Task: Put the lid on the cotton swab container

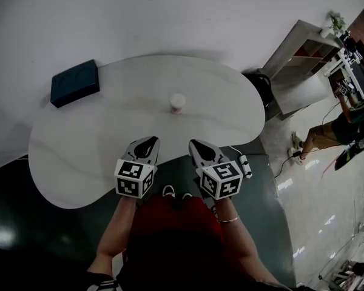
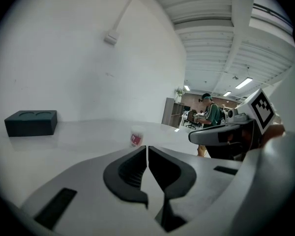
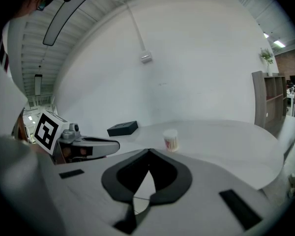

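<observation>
The cotton swab container (image 1: 177,103) is a small round tub with a red label, standing upright near the middle of the white table (image 1: 79,144). Its top looks white and capped. It shows small and distant in the left gripper view (image 2: 136,136) and the right gripper view (image 3: 171,140). My left gripper (image 1: 150,139) hangs over the table's front edge, well short of the tub, its jaws shut on nothing (image 2: 146,147). My right gripper (image 1: 194,143) is beside it, level with it, jaws closed at the tips and empty (image 3: 148,151).
A dark blue box (image 1: 74,82) lies at the table's back left corner. A white wall runs behind the table. Right of the table are a shelf unit (image 1: 303,59), a person (image 1: 343,129) and a cable with a power strip (image 1: 246,165) on the floor.
</observation>
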The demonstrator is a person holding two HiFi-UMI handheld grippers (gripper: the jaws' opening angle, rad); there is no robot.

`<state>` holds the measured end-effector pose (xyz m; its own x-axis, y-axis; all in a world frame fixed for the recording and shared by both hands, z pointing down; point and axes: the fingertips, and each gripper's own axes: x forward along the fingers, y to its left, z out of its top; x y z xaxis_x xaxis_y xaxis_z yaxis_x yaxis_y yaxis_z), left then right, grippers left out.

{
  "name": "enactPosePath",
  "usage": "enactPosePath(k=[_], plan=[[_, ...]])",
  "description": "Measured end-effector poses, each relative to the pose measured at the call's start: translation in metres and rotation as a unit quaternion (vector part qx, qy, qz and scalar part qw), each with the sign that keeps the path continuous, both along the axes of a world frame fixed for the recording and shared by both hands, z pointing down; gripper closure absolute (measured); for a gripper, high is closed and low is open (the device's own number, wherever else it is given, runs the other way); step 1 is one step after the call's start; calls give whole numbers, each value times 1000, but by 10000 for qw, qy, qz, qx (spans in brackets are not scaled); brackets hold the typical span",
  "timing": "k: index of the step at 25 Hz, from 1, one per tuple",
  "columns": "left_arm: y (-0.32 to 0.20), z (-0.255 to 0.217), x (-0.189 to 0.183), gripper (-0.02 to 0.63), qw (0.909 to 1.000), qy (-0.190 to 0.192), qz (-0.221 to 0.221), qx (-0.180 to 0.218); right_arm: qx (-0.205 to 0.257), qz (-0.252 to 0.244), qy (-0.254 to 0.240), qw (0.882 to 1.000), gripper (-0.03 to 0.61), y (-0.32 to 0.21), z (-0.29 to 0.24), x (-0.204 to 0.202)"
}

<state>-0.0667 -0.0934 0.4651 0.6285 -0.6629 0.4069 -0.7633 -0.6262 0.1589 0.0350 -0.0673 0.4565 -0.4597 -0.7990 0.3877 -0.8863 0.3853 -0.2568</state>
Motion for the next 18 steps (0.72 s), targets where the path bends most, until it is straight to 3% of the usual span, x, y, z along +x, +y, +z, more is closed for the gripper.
enactPosePath(k=[18], plan=[[53,-3,-12,584,9992,38,-372,-112,109,87,41,9999,564,42,-3,13]])
